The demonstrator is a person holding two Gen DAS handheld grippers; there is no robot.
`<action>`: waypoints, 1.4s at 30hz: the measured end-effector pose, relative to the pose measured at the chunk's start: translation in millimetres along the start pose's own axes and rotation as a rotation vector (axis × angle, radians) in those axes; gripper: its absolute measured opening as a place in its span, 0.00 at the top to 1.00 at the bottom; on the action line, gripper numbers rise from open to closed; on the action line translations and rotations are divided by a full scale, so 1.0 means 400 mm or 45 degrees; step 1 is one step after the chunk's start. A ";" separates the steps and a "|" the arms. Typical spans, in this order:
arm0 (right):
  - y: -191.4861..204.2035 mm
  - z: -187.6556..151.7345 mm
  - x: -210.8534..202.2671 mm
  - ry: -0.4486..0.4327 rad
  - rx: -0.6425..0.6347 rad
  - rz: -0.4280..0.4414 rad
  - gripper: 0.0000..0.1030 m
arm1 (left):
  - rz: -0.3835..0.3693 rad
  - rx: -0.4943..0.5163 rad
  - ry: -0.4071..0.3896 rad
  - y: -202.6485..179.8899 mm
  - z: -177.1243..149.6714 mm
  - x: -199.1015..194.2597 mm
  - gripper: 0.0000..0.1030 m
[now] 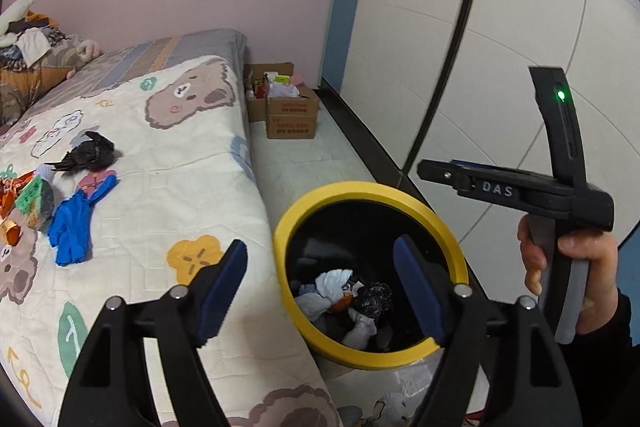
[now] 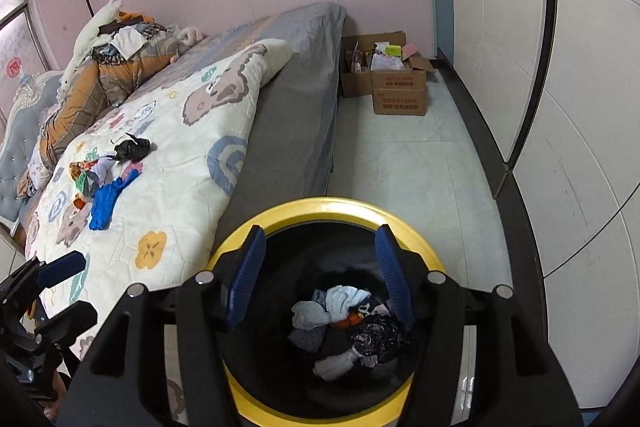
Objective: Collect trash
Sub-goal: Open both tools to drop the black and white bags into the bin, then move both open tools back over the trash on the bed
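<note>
While both grippers hang over the bin, the bed (image 2: 188,163) fills the left side of each view, its patterned quilt carrying the trash not yet collected. The yellow-rimmed bin (image 2: 332,205) stands on the floor just beside the bed, already holding crumpled paper and wrappers. The right gripper (image 2: 320,279) points down into it, jaws spread and empty; the left gripper (image 1: 320,291) hangs over the rim nearest the bed, jaws spread wide, nothing between them. The remaining pile lies up and to the left of both, so the left hand is probably nearer. Its blue glove (image 1: 74,223) stretches lengthwise along the bed, fingers pointing back toward the grippers, with a black wrapper (image 1: 90,155) beyond it.
</note>
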State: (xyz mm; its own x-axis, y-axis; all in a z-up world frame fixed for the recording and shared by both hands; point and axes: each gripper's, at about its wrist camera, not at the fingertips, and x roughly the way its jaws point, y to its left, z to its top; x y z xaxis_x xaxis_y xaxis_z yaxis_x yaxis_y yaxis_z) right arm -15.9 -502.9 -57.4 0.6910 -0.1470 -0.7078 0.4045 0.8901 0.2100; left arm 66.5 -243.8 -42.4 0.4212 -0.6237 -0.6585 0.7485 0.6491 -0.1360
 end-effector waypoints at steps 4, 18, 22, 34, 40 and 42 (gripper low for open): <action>0.022 0.008 0.000 -0.019 -0.023 0.005 0.44 | 0.045 -0.029 -0.046 0.034 0.007 -0.022 0.22; 0.177 0.041 0.064 0.003 -0.133 0.071 0.33 | 0.241 -0.155 -0.080 0.221 0.007 -0.073 0.16; 0.245 0.056 0.086 0.001 -0.176 0.106 0.32 | 0.307 -0.215 -0.099 0.300 0.003 -0.100 0.15; 0.495 0.087 0.175 0.031 -0.308 0.259 0.31 | 0.508 -0.419 -0.167 0.574 -0.010 -0.191 0.15; 0.618 0.092 0.232 0.074 -0.376 0.324 0.31 | 0.596 -0.538 -0.160 0.705 -0.030 -0.208 0.15; 0.653 0.091 0.249 0.089 -0.395 0.341 0.31 | 0.608 -0.585 -0.160 0.740 -0.039 -0.210 0.15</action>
State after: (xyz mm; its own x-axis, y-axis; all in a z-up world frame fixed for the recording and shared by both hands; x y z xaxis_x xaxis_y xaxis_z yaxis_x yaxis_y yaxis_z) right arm 180.3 -300.8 -48.4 0.7008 0.1275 -0.7019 0.0088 0.9823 0.1871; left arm 244.5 7.5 -39.0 0.7289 -0.2498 -0.6374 0.1826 0.9683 -0.1706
